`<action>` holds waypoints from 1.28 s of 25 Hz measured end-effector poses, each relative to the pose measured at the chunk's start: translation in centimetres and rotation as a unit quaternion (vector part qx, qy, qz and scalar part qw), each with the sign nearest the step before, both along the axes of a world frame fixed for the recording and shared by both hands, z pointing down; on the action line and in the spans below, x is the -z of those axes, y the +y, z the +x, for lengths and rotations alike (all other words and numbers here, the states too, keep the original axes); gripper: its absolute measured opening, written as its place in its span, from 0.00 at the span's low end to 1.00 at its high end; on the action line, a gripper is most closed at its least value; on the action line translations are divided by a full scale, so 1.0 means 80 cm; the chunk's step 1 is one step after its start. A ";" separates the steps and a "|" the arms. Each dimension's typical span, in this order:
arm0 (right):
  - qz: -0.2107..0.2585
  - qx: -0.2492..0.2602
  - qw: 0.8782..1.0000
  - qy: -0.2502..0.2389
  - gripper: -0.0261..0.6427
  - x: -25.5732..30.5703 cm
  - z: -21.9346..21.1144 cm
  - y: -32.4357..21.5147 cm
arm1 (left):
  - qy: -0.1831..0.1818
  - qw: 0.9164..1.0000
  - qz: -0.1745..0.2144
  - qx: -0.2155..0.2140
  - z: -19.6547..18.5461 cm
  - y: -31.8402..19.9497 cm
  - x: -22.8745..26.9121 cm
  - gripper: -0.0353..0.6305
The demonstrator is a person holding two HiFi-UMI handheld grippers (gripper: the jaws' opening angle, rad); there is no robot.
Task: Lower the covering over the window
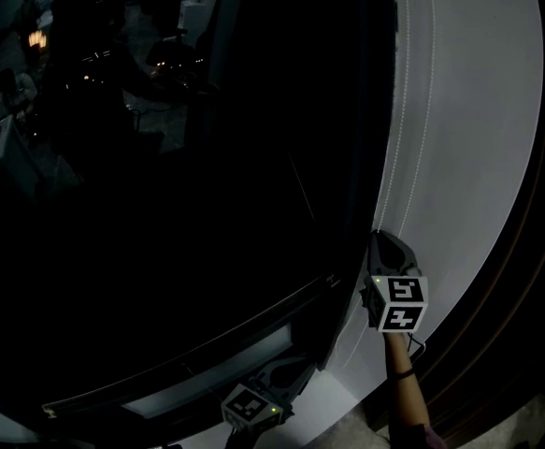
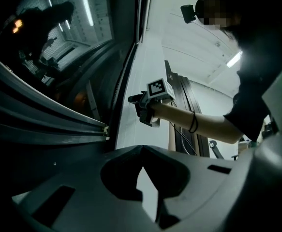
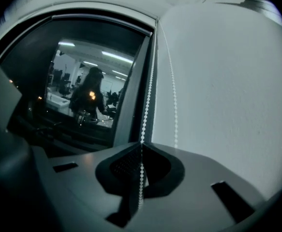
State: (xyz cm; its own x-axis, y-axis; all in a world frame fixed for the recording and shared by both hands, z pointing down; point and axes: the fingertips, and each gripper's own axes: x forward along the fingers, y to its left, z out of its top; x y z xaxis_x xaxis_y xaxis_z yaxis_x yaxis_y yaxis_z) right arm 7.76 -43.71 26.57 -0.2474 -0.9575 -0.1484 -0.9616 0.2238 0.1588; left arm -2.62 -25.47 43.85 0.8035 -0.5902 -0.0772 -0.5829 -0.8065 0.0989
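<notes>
Two strands of white bead chain (image 3: 148, 95) hang side by side just right of the dark window (image 1: 207, 157), against the white wall (image 3: 228, 105). We hold our right gripper (image 3: 141, 151) up at them, its jaws pinched together on the strand nearer the window frame (image 3: 131, 105). The beads run straight down through the closed tips and out below them, while the other strand hangs free just beside, in front of the wall. Our left gripper (image 2: 141, 153) sits lower, near the window's bottom rail (image 1: 207, 368), with its jaws pressed tip to tip and nothing between them. From its view we see the forearm (image 2: 199, 124) behind the right gripper reaching up beside the frame. Across the top of the window opening runs a dark band (image 3: 102, 25); whether that is the covering's lower edge we cannot tell in this dim light. The glass reflects a lit room.
</notes>
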 end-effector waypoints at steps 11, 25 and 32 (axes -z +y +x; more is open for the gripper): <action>0.054 0.023 0.998 0.020 0.06 -0.036 -0.028 0.066 | 0.032 0.999 0.019 0.008 -0.002 -0.030 0.046 0.06; -0.125 0.073 0.989 -0.007 0.06 -0.261 -0.049 0.135 | 0.009 0.997 0.054 -0.050 0.071 -0.051 0.111 0.17; -0.233 0.091 0.968 -0.028 0.06 -0.387 -0.061 0.188 | 0.013 0.995 0.053 -0.078 0.108 -0.042 0.111 0.19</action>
State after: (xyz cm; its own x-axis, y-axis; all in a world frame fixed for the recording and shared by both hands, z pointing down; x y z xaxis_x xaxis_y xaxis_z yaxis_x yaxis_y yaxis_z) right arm 2.84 -28.71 57.53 -0.4231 -0.8646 0.2711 -0.9034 0.4257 -0.0520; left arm 6.03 -28.80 34.96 0.8819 -0.4455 -0.1542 -0.4477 -0.8939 0.0221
